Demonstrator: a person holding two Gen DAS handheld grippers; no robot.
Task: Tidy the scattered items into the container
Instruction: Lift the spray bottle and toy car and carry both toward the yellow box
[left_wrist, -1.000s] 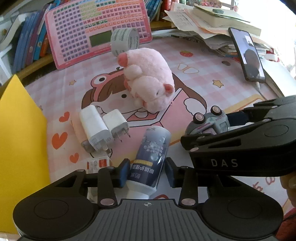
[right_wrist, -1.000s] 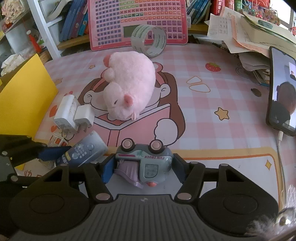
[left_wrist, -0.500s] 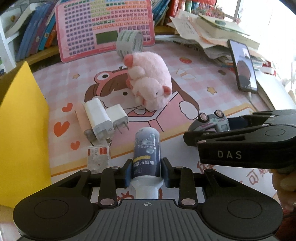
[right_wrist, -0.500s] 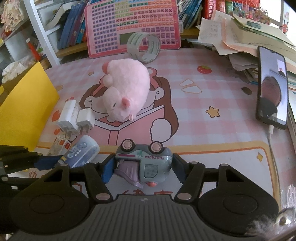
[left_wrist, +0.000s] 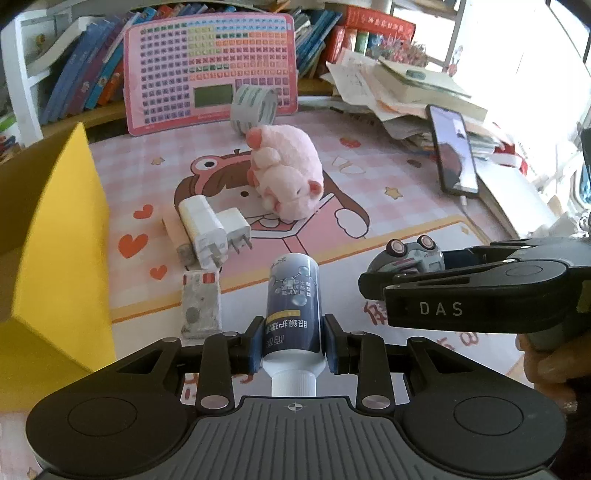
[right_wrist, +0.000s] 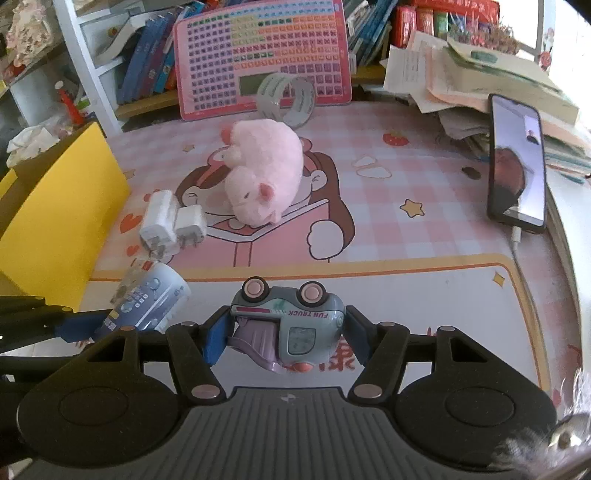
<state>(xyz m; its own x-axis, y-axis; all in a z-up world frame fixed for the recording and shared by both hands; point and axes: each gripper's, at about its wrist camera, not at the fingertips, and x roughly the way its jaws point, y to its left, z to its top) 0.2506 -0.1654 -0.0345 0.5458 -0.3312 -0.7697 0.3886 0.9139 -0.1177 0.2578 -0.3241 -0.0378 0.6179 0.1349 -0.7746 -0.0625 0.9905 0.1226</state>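
Left gripper (left_wrist: 294, 345) has its jaws pulled in fairly narrow, clamped on both sides of a small dark blue bottle (left_wrist: 293, 306), white cap end toward the camera, body sticking out forward over the mat. Right gripper (right_wrist: 286, 334) sits noticeably wider, pads pressed on a grey-blue toy truck (right_wrist: 291, 321) that's flipped wheels-up with "FUN TRUCK" printed on its side. Both things look lifted clear of the pink cartoon desk mat (right_wrist: 424, 254).

Count of what's around: one bottle, one truck, two white chargers (left_wrist: 212, 230) lying side by side and touching, one small white-and-red box (left_wrist: 201, 301) just in front of them, one pink plush pig (left_wrist: 286, 175) in the middle of the mat, one roll of clear tape (left_wrist: 254, 107) standing behind it against the pink button board (left_wrist: 210, 70), one phone (right_wrist: 517, 162) propped on the paper pile at the right. The yellow container (left_wrist: 55, 258) is at the left edge of the mat, near the chargers.

View differences: the left camera shows the right gripper from the side with "DAS" on it, plus a bit of the person's hand (left_wrist: 550, 365) holding it, and gives a clear look at the little box. The right camera shows the truck's lettering, and the left gripper only as a dark edge at far left with the bottle poking out; the little box is mostly hidden behind that bottle there
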